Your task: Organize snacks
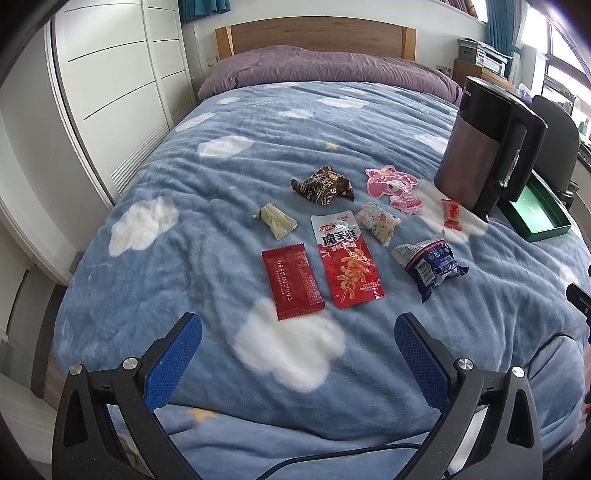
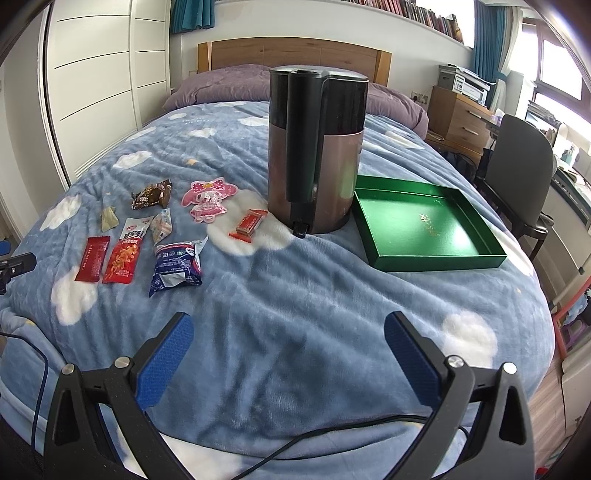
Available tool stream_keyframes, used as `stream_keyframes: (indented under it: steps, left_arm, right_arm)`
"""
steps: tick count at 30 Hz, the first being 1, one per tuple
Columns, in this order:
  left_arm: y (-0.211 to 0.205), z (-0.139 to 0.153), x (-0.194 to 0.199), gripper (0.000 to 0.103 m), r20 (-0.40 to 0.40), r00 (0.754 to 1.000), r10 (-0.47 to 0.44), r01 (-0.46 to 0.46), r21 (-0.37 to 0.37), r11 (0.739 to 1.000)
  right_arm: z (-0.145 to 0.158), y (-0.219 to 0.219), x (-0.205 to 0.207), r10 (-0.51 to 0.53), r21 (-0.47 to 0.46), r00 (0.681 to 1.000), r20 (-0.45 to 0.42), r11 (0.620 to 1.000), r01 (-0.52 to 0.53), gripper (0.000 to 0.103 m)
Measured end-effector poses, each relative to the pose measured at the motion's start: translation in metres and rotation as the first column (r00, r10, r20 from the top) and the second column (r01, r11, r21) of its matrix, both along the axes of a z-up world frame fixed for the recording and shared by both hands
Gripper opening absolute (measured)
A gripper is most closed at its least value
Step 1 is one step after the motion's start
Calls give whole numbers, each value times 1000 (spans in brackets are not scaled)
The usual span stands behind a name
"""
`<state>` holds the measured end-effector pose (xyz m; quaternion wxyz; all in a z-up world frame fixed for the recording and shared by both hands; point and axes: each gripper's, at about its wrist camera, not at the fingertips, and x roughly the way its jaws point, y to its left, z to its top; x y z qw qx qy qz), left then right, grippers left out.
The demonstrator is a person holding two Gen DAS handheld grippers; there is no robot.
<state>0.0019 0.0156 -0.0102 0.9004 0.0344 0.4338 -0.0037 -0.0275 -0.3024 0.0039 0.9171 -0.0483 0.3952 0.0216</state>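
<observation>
Both the left gripper (image 1: 298, 345) and right gripper (image 2: 289, 343) hover with fingers released and empty, since the snacks (image 1: 349, 271) lie loose on the bed (image 2: 295, 295), none yet in the green tray (image 2: 424, 254).

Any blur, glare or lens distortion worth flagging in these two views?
Left wrist view: strong fisheye bending of the wardrobe, snacks sharp, window blown out. Right wrist view: same curvature, kettle and green tray crisp, windows overexposed at right.

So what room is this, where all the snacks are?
A bedroom, most likely. The snacks lie on a bed with a wooden headboard and purple pillows, and a white wardrobe stands beside it.
</observation>
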Motion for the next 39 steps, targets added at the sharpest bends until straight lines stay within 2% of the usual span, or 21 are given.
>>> stream_keyframes:
  steps: [24, 32, 39]
  left_arm:
    - [4, -9, 3, 102, -20, 1000, 15, -15, -11, 1000]
    - [23, -21, 13, 102, -57, 997, 57, -59, -34, 998]
    - [29, -36, 34, 102, -98, 992, 81, -85, -38, 996]
  right_arm:
    - [6, 13, 2, 10, 18, 1000, 6, 1000, -10, 103]
    - [-4, 21, 5, 40, 47, 999, -17, 998, -39, 103]
    - [-17, 44, 27, 66, 67, 997, -51, 996, -62, 103]
